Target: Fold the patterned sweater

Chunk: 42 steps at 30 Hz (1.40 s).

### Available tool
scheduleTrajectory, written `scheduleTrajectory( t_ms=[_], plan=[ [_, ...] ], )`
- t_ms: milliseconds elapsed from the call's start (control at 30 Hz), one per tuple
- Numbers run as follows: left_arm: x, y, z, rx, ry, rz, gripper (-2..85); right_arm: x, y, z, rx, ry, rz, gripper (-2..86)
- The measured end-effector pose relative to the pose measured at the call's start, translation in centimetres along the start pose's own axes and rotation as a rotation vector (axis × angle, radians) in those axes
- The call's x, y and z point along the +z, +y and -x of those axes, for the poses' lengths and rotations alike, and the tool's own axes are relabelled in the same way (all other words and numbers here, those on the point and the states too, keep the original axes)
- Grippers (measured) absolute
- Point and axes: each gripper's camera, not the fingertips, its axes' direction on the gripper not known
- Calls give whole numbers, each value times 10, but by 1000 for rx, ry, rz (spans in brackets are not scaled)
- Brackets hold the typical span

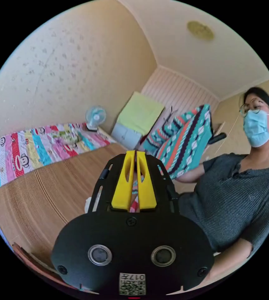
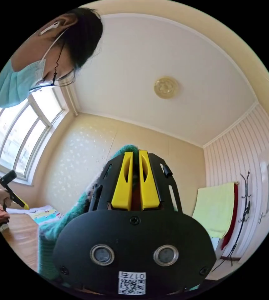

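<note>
Bed: brown woven mat covering the near part. Striped cartoon-print sheet along the far edge by the wall. Small fan at the far corner.

1 sweater, 2 grippers, 1 fan, 1 person, 1 bed.

No legible text, only unread code stickers.
</note>
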Motion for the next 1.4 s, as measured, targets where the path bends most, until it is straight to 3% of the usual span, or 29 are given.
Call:
scheduleTrajectory(
  t_ms=[100,200,300,433,500,567,733,800,900,1033,1133,1200,1233,1300,1400],
  plan=[
    [96,-4,0,-2,95,304,162,8,-12,16,-72,30,28,36],
    [189,6,-33,114,292,500,219,17,-22,31,-121,89,54,36],
    [243,11,-72,229,375,542,265,22,-33,44,-145,219,57,36],
    [254,5,-108,387,432,517,238,28,-48,54,-179,391,36,36],
    [235,0,-114,426,535,439,98,32,-56,51,-195,404,7,36],
    [209,-2,-102,425,484,353,55,37,-60,46,-213,417,-11,35],
    [106,-16,-7,143,319,106,48,52,-62,15,-258,451,-73,34],
    [27,-14,40,-67,222,-164,45,64,-65,-11,-221,406,-32,33],
    [-57,-18,45,-114,31,-393,44,82,-71,-36,-155,390,54,31],
    [-129,-37,47,-111,-158,-525,45,153,-56,-71,-136,314,138,30],
    [-170,-76,86,-117,-349,-541,49,299,-1,-119,-108,143,413,30],
    [-181,-119,159,-220,-466,-451,61,455,91,-155,-11,-104,799,32],
    [-182,-127,182,-262,-493,-431,70,492,123,-162,33,-167,907,33],
    [-182,-138,280,-466,-609,-327,95,604,259,-168,222,-385,1388,30],
    [-165,-100,374,-717,-659,-99,106,630,393,-134,339,-590,1721,17]
  ],
)
